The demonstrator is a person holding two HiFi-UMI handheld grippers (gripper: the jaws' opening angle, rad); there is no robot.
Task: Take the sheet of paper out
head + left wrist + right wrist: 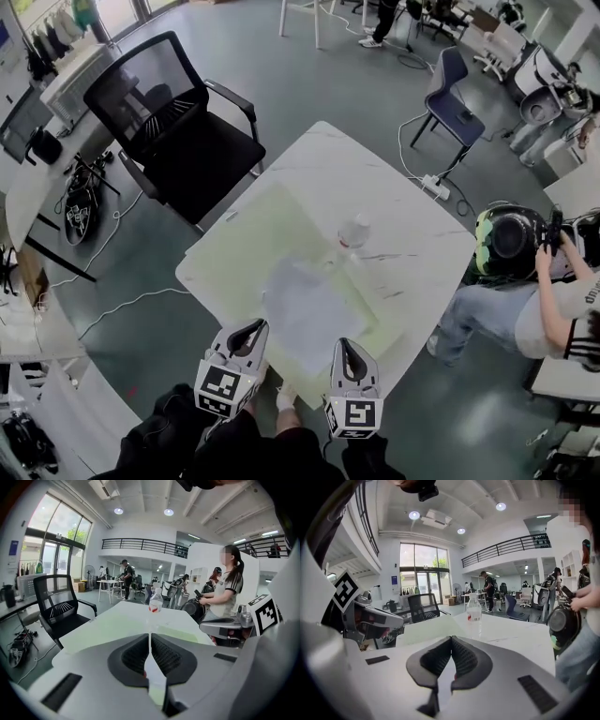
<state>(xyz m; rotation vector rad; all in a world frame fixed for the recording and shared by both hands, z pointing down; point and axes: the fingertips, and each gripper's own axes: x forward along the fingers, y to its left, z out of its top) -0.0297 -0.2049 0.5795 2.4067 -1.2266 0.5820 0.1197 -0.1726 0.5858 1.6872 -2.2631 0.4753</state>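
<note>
A white sheet of paper (305, 305) lies on or inside a large pale green folder (246, 234) spread over the white marble table (412, 244); I cannot tell which. A clear bottle (352, 234) with a red label stands at the folder's far right edge. My left gripper (251, 327) hovers at the table's near edge, just left of the sheet, jaws shut and empty. To the right of it my right gripper (343, 345) is shut too, with nothing held. The left gripper (149, 637) view looks across the folder (112, 626) to the bottle (155, 603). So does the right gripper (450, 641) view, with the bottle (474, 609) ahead.
A black mesh chair (178, 122) stands at the table's far left corner and a blue chair (455, 94) beyond its far right. A person (539, 300) holding a dark helmet (511, 239) sits close to the right edge. Cables and a power strip (433, 186) lie on the floor.
</note>
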